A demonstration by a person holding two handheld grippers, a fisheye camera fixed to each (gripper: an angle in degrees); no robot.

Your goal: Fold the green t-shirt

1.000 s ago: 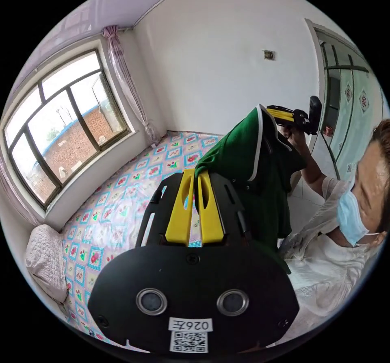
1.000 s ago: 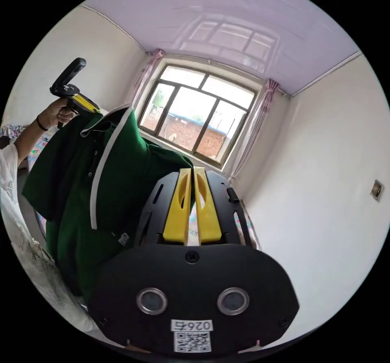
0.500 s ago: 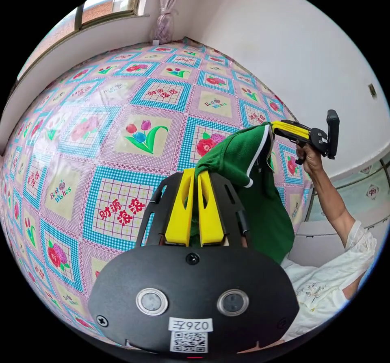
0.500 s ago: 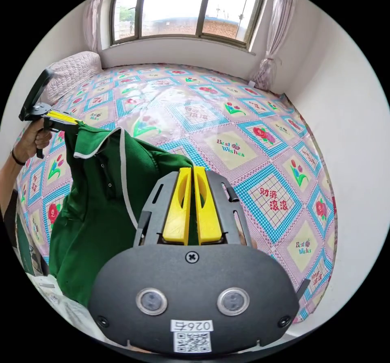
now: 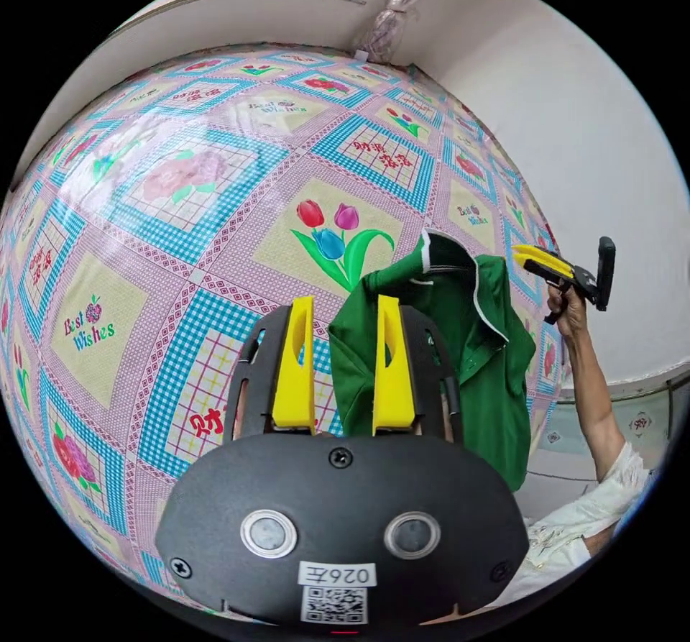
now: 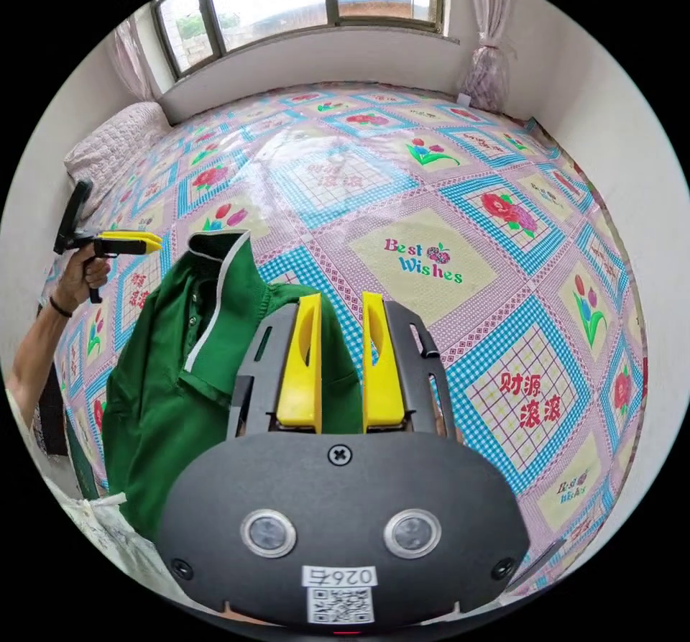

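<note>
The bed (image 6: 460, 167), with its flowered patchwork cover, is lying under both grippers, and the green t-shirt (image 6: 180, 383) is dropping onto its near edge, bunched and with the white-trimmed collar (image 5: 449, 257) standing up. Half a second ago both pairs of fingers were clamped on the shoulders; now the left gripper (image 5: 343, 311) and the right gripper (image 6: 341, 308) are both standing open with nothing between the fingers. So the shirt is being released onto the bed, and I judge that spreading it flat is coming before any fold.
</note>
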